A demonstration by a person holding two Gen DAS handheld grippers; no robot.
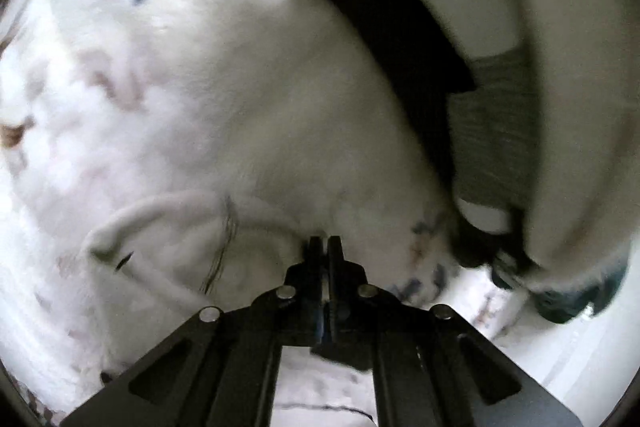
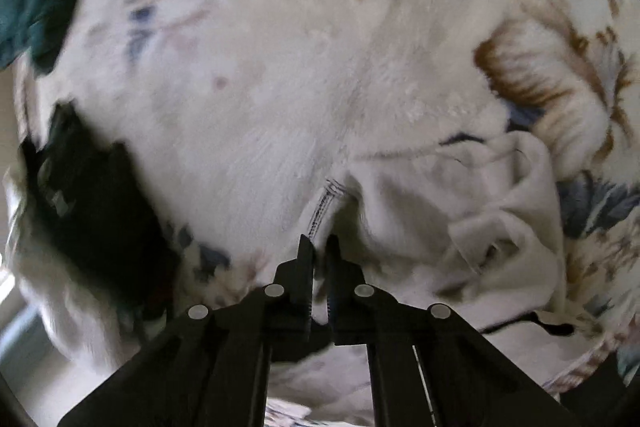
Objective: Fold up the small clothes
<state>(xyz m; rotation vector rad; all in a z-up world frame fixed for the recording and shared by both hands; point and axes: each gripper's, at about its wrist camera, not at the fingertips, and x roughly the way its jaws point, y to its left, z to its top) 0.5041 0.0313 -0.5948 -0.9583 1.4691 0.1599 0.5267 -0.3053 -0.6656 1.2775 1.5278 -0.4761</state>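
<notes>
White cloth (image 2: 460, 211) is pinched at its stitched hem by the right claw (image 2: 319, 243), bunching off to that claw's right; the left claw (image 1: 325, 245) is closed on a rim of the same pale fabric. Soft, light and floppy, it should handle best by hems or corners. Motion blur smears the floral blanket (image 2: 280, 87) beyond, and the dark shapes (image 1: 400, 39) past the left claw are unreadable.

Soft dim daylight; both fisheye views motion-blurred, edges curved and dark.
</notes>
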